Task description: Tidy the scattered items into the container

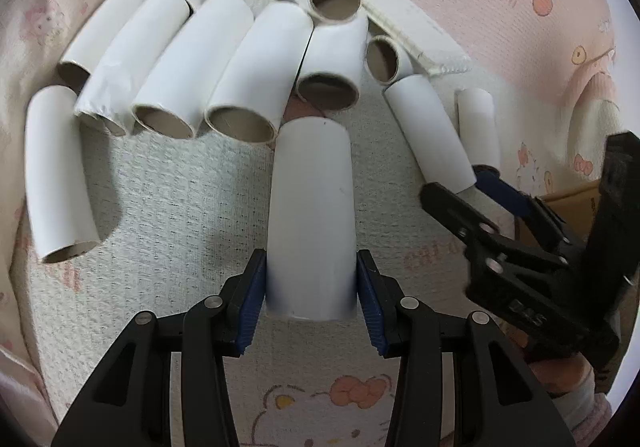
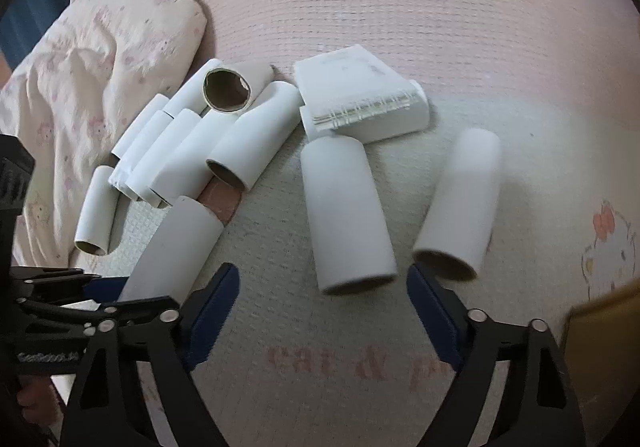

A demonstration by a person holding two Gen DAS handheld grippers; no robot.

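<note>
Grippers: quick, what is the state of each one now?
Left gripper: closed on a white cardboard tube.
Right gripper: open, holding nothing.

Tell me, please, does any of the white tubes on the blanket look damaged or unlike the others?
Yes. In the row of cardboard tubes, one tube, second from the left in the left wrist view, has a wrinkled white wrap with a ragged, torn near end. A flat white packet also lies among them. The others look intact.
</note>
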